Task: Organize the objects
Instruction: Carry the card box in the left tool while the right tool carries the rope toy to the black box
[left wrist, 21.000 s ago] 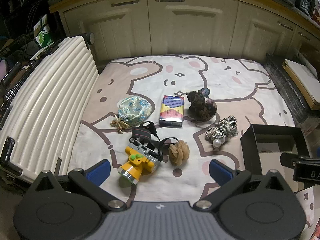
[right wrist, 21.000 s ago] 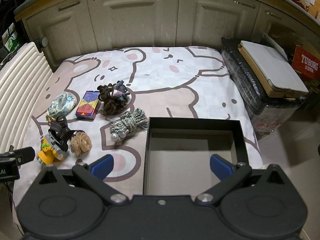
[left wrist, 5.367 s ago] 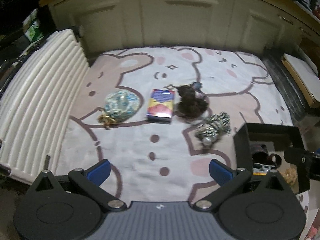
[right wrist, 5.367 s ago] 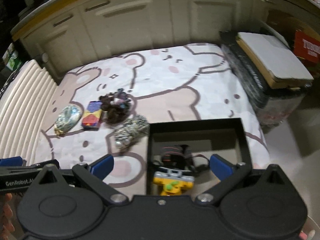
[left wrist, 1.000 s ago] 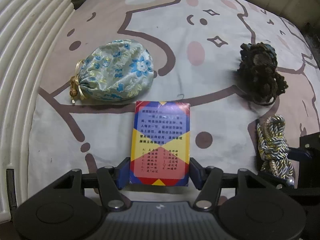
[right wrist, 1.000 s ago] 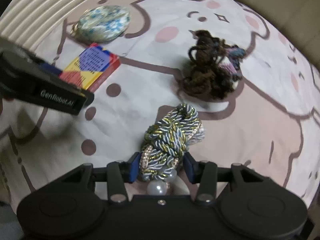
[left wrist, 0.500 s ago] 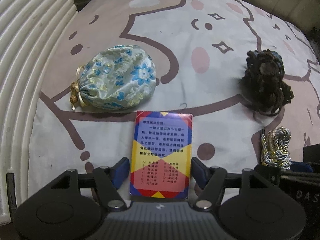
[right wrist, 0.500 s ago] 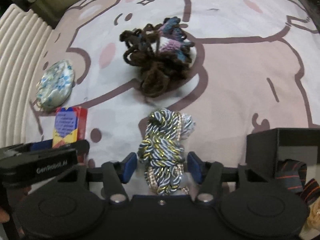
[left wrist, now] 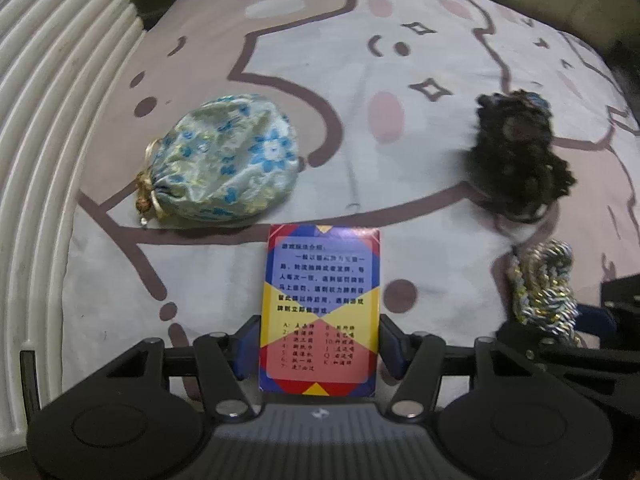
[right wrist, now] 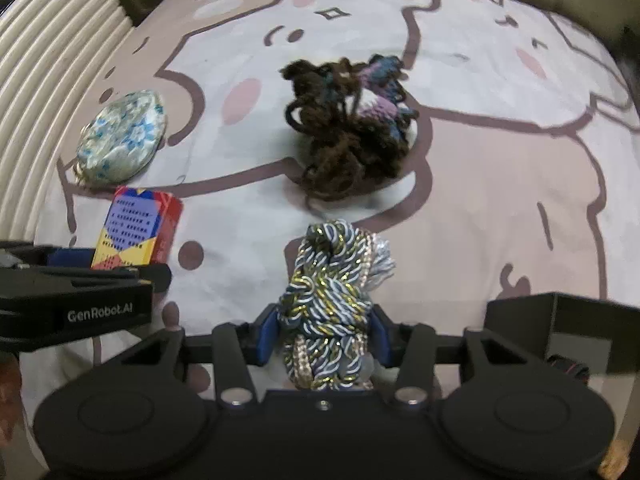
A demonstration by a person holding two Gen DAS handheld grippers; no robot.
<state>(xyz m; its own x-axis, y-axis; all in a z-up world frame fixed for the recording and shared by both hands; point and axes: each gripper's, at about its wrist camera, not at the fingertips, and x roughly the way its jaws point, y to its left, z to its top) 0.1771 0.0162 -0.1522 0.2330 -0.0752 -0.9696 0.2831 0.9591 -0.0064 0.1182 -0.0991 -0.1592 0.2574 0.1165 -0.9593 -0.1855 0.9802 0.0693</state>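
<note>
There is one big blanket (right wrist: 500, 168) with cartoon bears drawn on it, and all my things sit on it. On its left side is one white thing with ridges (left wrist: 44, 92); I cannot tell what it is. One black box (right wrist: 560, 332) sits at the right, near my right tool, and something with red stripes peeks out of it.

I count four small things on the blanket. One is a flowery drawstring pouch (left wrist: 224, 160), blue and gold, lying on the left. One is a brown yarn bundle (right wrist: 344, 128) with some purple and blue in it, out in the middle. One is a colorful card box (left wrist: 320, 308) in red, yellow and purple. My left tool (left wrist: 318, 348) has its two blue pads against the sides of the card box, pinching it. The last is a twisted rope knot (right wrist: 332, 300), blue, white and gold. My right tool (right wrist: 324, 340) squeezes the rope knot between its pads.

The yarn bundle sits just past the rope knot. The pouch sits just past the card box.
</note>
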